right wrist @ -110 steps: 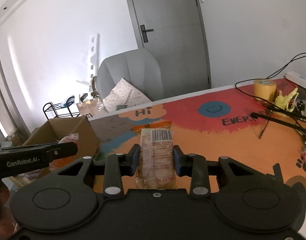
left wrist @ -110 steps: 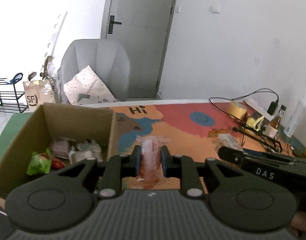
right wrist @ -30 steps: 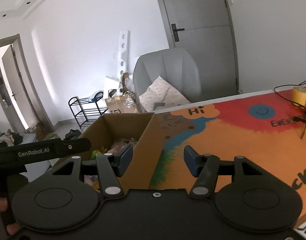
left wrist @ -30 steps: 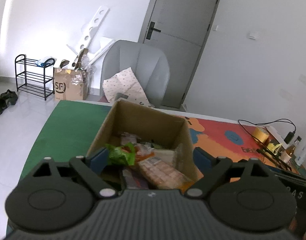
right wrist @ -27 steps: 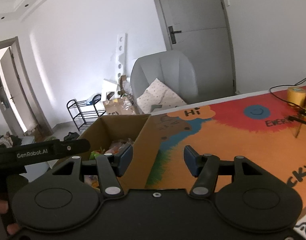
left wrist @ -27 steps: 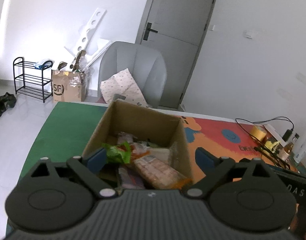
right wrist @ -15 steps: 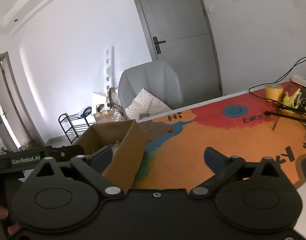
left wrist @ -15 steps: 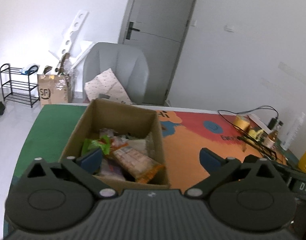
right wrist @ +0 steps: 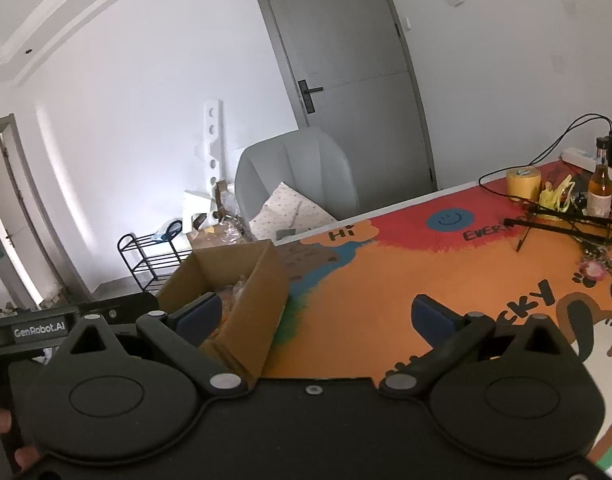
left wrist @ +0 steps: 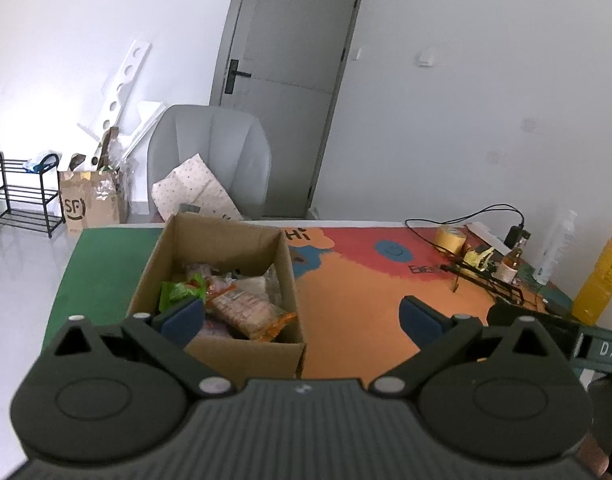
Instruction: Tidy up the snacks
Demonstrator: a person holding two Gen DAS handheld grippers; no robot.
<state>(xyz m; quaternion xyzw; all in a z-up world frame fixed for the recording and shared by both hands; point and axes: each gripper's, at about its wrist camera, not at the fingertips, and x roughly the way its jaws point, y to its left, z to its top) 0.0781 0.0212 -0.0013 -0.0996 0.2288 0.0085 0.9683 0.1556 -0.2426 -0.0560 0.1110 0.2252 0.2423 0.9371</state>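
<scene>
A brown cardboard box point(left wrist: 221, 240) stands on the table at the left and holds several snack packets, among them an orange-edged biscuit pack point(left wrist: 247, 311) and a green packet point(left wrist: 177, 290). My left gripper point(left wrist: 301, 318) hangs open just in front of the box, with nothing between its fingers. The same box point(right wrist: 241, 276) shows in the right wrist view, left of my right gripper point(right wrist: 316, 318). That gripper is open too and empty, over the orange part of the mat point(right wrist: 386, 276).
At the table's far right lie a tape roll point(left wrist: 450, 238), a black cable, a small bottle point(left wrist: 510, 264), a clear bottle point(left wrist: 556, 246) and a yellow container point(left wrist: 600, 280). A grey chair point(left wrist: 209, 160) with a cushion stands behind the table. A person's fingers point(right wrist: 9, 436) hold the other gripper.
Both grippers let go of their snack packs, which now lie in the box. Both have opened wide, pulled back from the box and swung right, so more of the mat shows.
</scene>
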